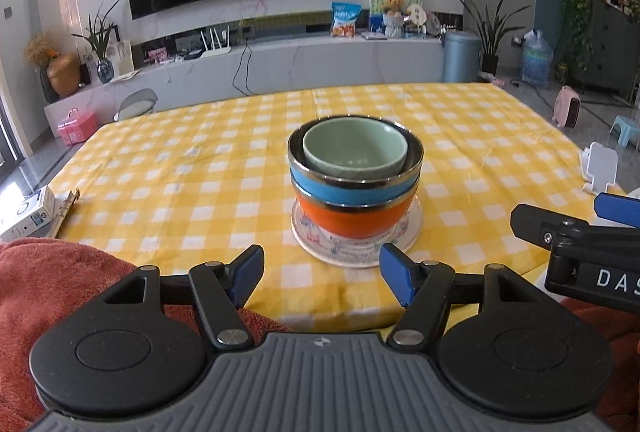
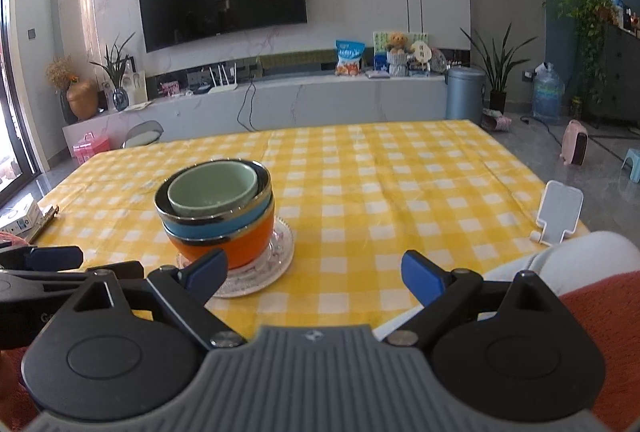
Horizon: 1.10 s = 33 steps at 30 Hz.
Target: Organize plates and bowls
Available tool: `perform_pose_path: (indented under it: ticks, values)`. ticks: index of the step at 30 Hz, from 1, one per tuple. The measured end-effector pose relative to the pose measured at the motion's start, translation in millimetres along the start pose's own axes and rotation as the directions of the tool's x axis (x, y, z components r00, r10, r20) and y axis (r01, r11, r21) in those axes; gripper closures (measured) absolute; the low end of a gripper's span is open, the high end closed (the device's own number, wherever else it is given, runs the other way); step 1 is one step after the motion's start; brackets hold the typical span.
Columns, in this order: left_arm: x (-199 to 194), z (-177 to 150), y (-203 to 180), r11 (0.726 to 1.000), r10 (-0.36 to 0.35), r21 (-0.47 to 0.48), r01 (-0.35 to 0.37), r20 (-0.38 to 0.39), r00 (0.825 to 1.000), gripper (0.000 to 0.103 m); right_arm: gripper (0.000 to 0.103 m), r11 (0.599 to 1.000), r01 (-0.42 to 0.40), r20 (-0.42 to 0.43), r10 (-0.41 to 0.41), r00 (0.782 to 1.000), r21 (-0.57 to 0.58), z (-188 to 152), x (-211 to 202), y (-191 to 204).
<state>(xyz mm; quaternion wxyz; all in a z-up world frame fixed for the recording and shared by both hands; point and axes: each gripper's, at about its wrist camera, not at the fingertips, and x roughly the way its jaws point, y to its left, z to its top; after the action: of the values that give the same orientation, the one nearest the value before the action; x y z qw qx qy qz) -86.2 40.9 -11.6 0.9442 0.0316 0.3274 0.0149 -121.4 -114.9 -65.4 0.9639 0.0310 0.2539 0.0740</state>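
Yellow-checked tabletop carrying one stack near its front edge, roughly mid-width. Left gripper: spread wide, nothing between the pads, aimed straight at the stack, which lies dead ahead and just beyond the fingertips. Stack itself: patterned plate at the bottom, orange bowl on it, blue bowl nested in that, green bowl uppermost, all upright on a vertical axis. Right gripper: likewise spread and empty, stack lying ahead but off to its left. Probably nearer and better lined up: the left.
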Motion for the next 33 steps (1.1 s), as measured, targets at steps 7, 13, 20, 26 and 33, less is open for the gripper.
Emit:
perform_pose_path:
  ticks: [7, 13, 20, 26, 33]
  values:
    - [0.9, -0.3, 1.0, 1.0, 0.0, 0.002, 0.0, -0.017, 1.0, 0.025, 0.011, 1.0, -0.006, -0.021, 0.006, 1.0, 0.001, -2.2, 4.9, 1.6]
    - [-0.6, 0.4, 0.4, 1.0, 0.0, 0.005, 0.0, -0.013, 1.0, 0.025, 0.011, 1.0, -0.006, -0.019, 0.006, 1.0, 0.0, -2.2, 4.6, 2.0]
    - [-2.1, 1.5, 0.2, 1.0, 0.001, 0.004, -0.001, -0.011, 1.0, 0.025, 0.011, 1.0, -0.006, -0.015, 0.006, 1.0, -0.002, -1.9, 4.3, 2.2]
    - [-2.5, 1.8, -0.1, 1.0, -0.001, 0.004, 0.001, -0.01, 1.0, 0.025, 0.011, 1.0, -0.006, -0.016, 0.005, 1.0, -0.002, -2.2, 4.3, 2.1]
    - [-3.8, 2.8, -1.7, 1.0, -0.007, 0.014, 0.007, -0.01, 1.0, 0.025, 0.011, 1.0, -0.005, -0.016, 0.005, 1.0, -0.002, -2.2, 4.3, 2.2]
